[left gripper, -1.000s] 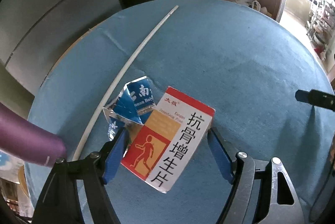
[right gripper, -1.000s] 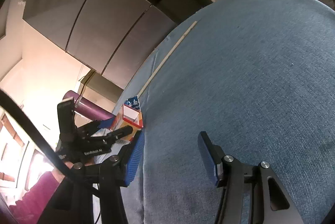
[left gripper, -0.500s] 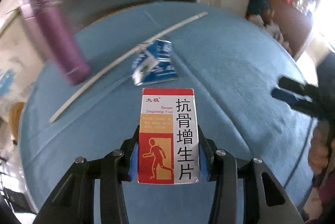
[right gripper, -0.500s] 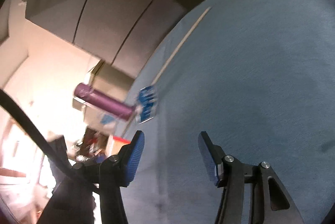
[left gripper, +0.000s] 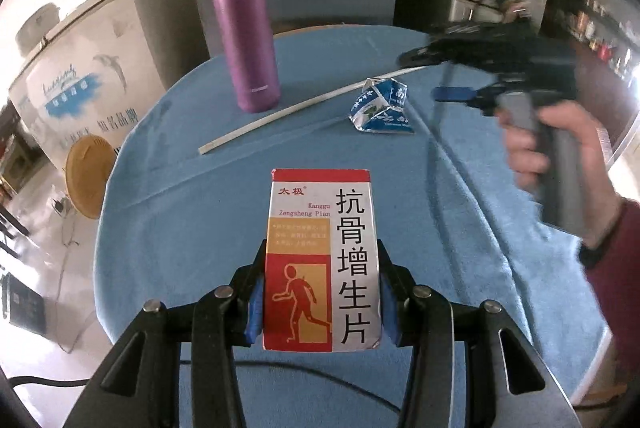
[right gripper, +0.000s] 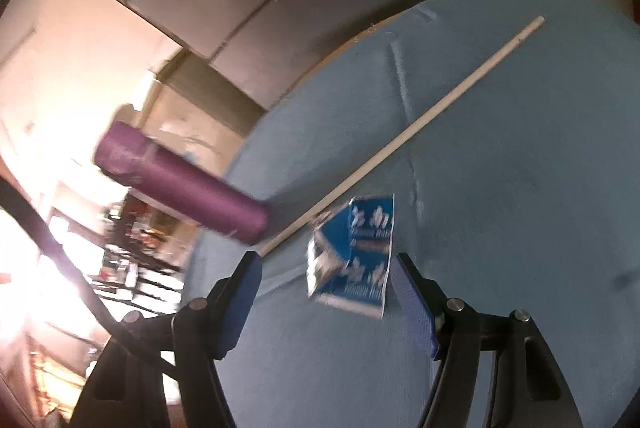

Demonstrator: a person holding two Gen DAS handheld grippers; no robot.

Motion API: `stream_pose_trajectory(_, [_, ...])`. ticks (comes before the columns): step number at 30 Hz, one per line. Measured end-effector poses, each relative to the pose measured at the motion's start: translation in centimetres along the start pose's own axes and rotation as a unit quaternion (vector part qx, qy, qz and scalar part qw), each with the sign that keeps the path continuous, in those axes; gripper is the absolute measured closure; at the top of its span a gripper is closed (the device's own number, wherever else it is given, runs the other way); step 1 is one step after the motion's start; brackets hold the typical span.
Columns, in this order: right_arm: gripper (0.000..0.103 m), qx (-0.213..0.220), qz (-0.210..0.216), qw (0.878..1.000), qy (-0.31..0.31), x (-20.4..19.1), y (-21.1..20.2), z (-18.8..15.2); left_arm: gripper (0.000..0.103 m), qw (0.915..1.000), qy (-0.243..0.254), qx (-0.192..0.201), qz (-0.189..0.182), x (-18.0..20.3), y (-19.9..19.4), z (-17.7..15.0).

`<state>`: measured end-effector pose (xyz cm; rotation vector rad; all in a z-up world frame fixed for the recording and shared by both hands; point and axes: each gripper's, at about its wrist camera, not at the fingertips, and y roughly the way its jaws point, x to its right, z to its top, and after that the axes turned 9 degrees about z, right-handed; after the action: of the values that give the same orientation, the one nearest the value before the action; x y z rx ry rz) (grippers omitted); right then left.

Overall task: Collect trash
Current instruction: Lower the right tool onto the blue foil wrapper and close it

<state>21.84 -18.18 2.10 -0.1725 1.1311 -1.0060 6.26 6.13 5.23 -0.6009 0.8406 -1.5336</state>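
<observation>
- Blue cloth covers the round table [left gripper: 192, 236], with grey cabinet doors and a steel fridge behind it in a cluttered kitchen.
- The left gripper [left gripper: 320, 298] has its jaws closed tight on the lower half of a medicine box [left gripper: 322, 256], red, orange and white with black Chinese characters; the box is lifted clear of the cloth and held upright in front of the camera.
- The right gripper [right gripper: 326, 294] has its jaws spread wide and holds nothing. Its blue pads sit on either side of a crumpled blue-and-white milk carton [right gripper: 354, 252], which lies on the cloth; whether a pad is touching it cannot be told through the motion blur.
- In the left wrist view the same carton [left gripper: 382, 105] rests near the far edge, with the right gripper [left gripper: 454, 93] just beside it.
- A long white stick [left gripper: 304, 105] lies across the cloth by the carton, and a purple thermos [left gripper: 244, 27] stands upright near it; the thermos looks like a keeper, not trash.
- Progress, as a judgement: one piece is picked up but not yet binned, a second is about to be grasped, and the stick is probably left. No bin is in view.
</observation>
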Motion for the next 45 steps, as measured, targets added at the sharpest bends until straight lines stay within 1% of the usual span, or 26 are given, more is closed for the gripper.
stream_pose_trajectory(2, [0.032, 0.0, -0.005, 1.0, 0.009, 0.2, 1.2, 0.4, 0.055, 0.9999, -0.008, 0.005, -0.004, -0.5, -0.3, 0.0])
stream_pose_trajectory(5, [0.032, 0.008, -0.039, 0.999, -0.005, -0.3, 2.7, 0.8, 0.055, 0.9997, -0.018, 0.012, -0.012, -1.5, -0.6, -0.1])
stream_pose_trajectory(9, [0.032, -0.004, -0.051, 0.999, -0.004, -0.7, 4.5, 0.4, 0.055, 0.9992, -0.03, 0.018, -0.017, -2.5, -0.4, -0.1])
stream_pose_trajectory(14, [0.032, -0.013, -0.087, 0.996, -0.028, -1.7, 6.5, -0.4, 0.055, 0.9985, -0.045, 0.018, -0.025, -3.6, -0.3, -0.5])
stream_pose_trajectory(18, [0.033, -0.004, -0.109, 0.993, -0.055, -2.4, 7.1, -0.8, 0.055, 0.9983, -0.049, 0.015, -0.027, -3.9, -0.4, -0.8])
stream_pose_trajectory(19, [0.045, -0.003, -0.112, 0.992, -0.062, -2.5, 7.2, -0.8, 0.055, 0.9982, -0.05, 0.014, -0.029, -3.9, -0.4, -0.9])
stream_pose_trajectory(20, [0.06, -0.007, -0.116, 0.991, -0.068, -2.6, 7.3, -0.9, 0.055, 0.9982, -0.05, 0.013, -0.031, -3.8, -0.5, -0.9])
stream_pose_trajectory(21, [0.062, -0.01, -0.116, 0.99, -0.076, -2.7, 7.3, -0.9, 0.055, 0.9982, -0.05, 0.013, -0.031, -3.8, -0.5, -0.9])
stream_pose_trajectory(24, [0.067, -0.011, -0.11, 0.991, -0.08, -2.8, 6.6, -1.2, 0.055, 0.9983, -0.049, 0.015, -0.028, -3.6, -0.9, -1.1])
stream_pose_trajectory(26, [0.074, -0.01, -0.1, 0.991, -0.087, -2.7, 5.5, -1.7, 0.055, 0.9983, -0.049, 0.014, -0.029, -3.4, -1.3, -1.2])
stream_pose_trajectory(28, [0.078, -0.01, -0.096, 0.991, -0.089, -2.8, 4.2, -2.3, 0.055, 0.9986, -0.046, 0.016, -0.023, -3.2, -1.6, -1.3])
stream_pose_trajectory(33, [0.079, -0.003, -0.071, 0.992, -0.1, -2.8, -0.3, -4.0, 0.055, 0.9988, -0.041, 0.018, -0.021, -2.5, -2.7, -1.8])
stream_pose_trajectory(36, [0.079, 0.013, -0.049, 0.994, -0.096, -2.8, -3.3, -4.6, 0.055, 0.9988, -0.037, 0.023, -0.02, -2.1, -3.4, -2.1])
stream_pose_trajectory(38, [0.073, 0.025, -0.027, 0.996, -0.077, -2.4, -4.5, -4.4, 0.055, 0.9988, -0.037, 0.021, -0.023, -1.8, -3.6, -2.3])
stream_pose_trajectory(39, [0.066, 0.025, -0.016, 0.998, -0.063, -2.0, -4.8, -4.0, 0.055, 0.9989, -0.036, 0.022, -0.023, -1.7, -3.6, -2.3])
stream_pose_trajectory(40, [0.03, 0.021, -0.011, 0.999, -0.049, -1.7, -4.7, -3.6, 0.055, 0.9989, -0.035, 0.024, -0.022, -1.6, -3.6, -2.3])
stream_pose_trajectory(41, [0.007, 0.018, -0.007, 0.999, -0.028, -1.0, -4.5, -3.0, 0.055, 0.9988, -0.036, 0.024, -0.023, -1.6, -3.5, -2.3])
stream_pose_trajectory(43, [0.007, 0.04, 0.014, 0.999, -0.002, 0.1, -4.4, -2.3, 0.055, 0.9987, -0.039, 0.022, -0.026, -1.7, -3.3, -2.1])
stream_pose_trajectory(45, [0.007, 0.038, 0.026, 0.999, 0.02, 0.8, -3.6, -1.5, 0.055, 0.9988, -0.038, 0.021, -0.022, -1.9, -3.0, -2.0])
